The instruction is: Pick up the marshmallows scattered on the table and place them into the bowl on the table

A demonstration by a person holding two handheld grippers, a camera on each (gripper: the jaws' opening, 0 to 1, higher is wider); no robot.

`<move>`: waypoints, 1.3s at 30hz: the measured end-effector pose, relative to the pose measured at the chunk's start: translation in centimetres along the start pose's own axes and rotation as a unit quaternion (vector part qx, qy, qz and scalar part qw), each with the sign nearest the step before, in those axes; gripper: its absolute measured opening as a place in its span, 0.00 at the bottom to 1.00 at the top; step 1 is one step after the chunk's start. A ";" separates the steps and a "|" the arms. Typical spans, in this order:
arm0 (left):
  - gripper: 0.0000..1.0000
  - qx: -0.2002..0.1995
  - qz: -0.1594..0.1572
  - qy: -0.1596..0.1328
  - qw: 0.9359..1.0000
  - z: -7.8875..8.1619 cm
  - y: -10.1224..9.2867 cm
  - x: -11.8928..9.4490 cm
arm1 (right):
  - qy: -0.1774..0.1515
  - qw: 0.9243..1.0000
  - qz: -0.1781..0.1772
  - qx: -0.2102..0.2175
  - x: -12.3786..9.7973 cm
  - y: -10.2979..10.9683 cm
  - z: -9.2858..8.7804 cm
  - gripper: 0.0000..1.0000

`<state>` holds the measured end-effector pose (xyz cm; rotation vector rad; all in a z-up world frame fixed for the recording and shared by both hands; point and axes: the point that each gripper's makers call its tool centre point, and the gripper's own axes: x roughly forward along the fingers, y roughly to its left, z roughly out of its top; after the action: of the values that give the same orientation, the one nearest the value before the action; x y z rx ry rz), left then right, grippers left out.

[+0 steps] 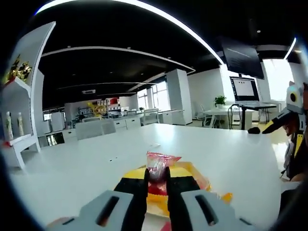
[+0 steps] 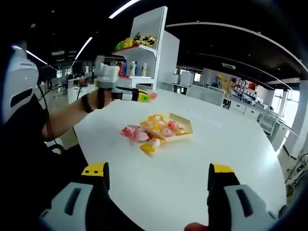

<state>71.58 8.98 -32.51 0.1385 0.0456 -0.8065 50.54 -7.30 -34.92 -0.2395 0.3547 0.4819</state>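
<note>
looking along the left gripper [image 1: 157, 180], its two black jaws stand pressed together on a pink-wrapped marshmallow [image 1: 158, 166], which sticks up between the tips. just beyond and below the jaws sits the yellow bowl [image 1: 192, 175], a shallow square tray on the white table [image 1: 91, 159], with more wrapped sweets showing at its near right edge. far off on the left stands a white shelf unit [image 1: 21, 110] with bottles and packets; far right is a desk with a monitor [image 1: 244, 89].

in the right gripper view, the right gripper [image 2: 159, 185] has its jaws spread wide apart, yellow-tipped and holding nothing, low over the near part of the table [image 2: 231, 144]. past them, at the table's middle, the bowl [image 2: 185, 126] holds several pink and yellow marshmallows [image 2: 163, 127]. just beside its left rim lie loose ones on the table: a pink pair [image 2: 134, 133] and a yellow one [image 2: 150, 147] nearer. farther left, a hand [image 2: 98, 98] holds the left gripper [image 2: 149, 96] above the table's far edge, a pink piece at its tip. behind it rises the shelf unit [image 2: 144, 53].
</note>
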 end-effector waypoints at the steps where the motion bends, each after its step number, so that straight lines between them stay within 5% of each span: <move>1: 0.14 -0.001 0.002 0.002 1.000 -0.2 0.1 0.3 | 0.000 1.000 0.000 0.000 0.0 0.0 0.0 0.81; 26: 0.15 0.031 0.063 -0.053 0.996 -3.0 1.5 5.2 | 0.005 1.000 0.019 -0.006 1.2 1.4 0.3 0.81; 39: 0.15 0.032 0.066 -0.026 0.997 -5.1 2.6 5.8 | 0.007 1.000 0.019 -0.004 1.2 1.5 0.0 0.81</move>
<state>77.56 7.27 -37.85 0.1799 -0.0387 -0.6787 50.81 -5.54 -35.63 -0.2454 0.3714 0.5188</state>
